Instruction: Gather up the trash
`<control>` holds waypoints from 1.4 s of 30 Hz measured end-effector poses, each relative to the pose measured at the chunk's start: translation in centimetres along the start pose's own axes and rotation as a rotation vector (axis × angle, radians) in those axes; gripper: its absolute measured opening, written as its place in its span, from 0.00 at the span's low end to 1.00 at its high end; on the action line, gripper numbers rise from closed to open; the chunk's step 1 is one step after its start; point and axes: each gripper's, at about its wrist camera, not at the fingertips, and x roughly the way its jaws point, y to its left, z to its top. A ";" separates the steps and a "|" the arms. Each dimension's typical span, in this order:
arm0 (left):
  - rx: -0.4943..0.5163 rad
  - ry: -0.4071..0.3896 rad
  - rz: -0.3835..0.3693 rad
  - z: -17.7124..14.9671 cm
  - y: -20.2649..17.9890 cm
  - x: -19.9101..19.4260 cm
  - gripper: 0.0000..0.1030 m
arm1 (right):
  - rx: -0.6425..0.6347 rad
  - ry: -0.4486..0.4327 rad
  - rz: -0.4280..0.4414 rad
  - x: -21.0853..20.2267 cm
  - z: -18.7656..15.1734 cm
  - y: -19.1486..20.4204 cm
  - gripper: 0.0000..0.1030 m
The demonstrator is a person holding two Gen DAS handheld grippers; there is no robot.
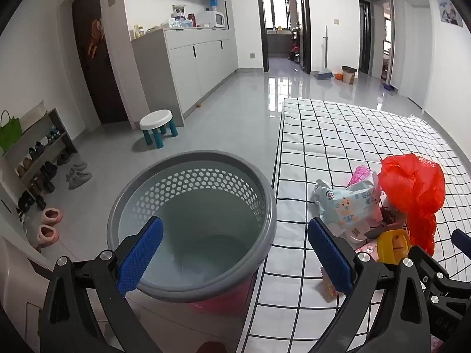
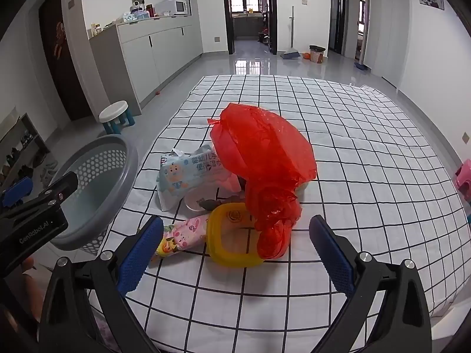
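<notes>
Left wrist view: left gripper (image 1: 235, 253) spread wide, nothing between the jaws, angled down over the grey perforated bin (image 1: 164, 273). Bin sits on the floor just beside the left edge of the bed with the checked sheet (image 1: 338, 135); inside looks empty. Trash pile on the bed, right of the bin: red plastic bag (image 1: 412, 188), wet-wipes pack (image 1: 350, 206) against its left side, yellow lid (image 1: 393, 245) in front of it, partly hidden by the right finger. Shoe rack (image 1: 38, 153) and white stool (image 1: 157, 125) on the floor further left.

Right wrist view: right gripper (image 2: 235, 253) also released, jaws wide, empty, pointing down at the pile. Red plastic bag on top, drooping onto the yellow lid. Pink snack wrapper (image 2: 184, 234) lies just left of the lid, near the left finger. Wet-wipes pack behind it, touching the bag. Something small and dark between pack and lid, can't tell what. Bin at left off the bed edge, left gripper's black frame in front of it.
</notes>
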 end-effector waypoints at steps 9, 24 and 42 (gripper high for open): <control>0.015 -0.001 0.010 0.1 -0.2 -0.5 0.94 | -0.002 -0.003 -0.003 -0.1 0.0 0.1 0.92; 0.021 -0.005 0.012 0.3 0.0 -0.1 0.94 | 0.002 -0.011 -0.003 -0.4 0.1 -0.1 0.92; 0.021 -0.008 0.012 0.2 0.0 -0.2 0.94 | 0.003 -0.012 -0.003 -0.4 0.0 -0.1 0.92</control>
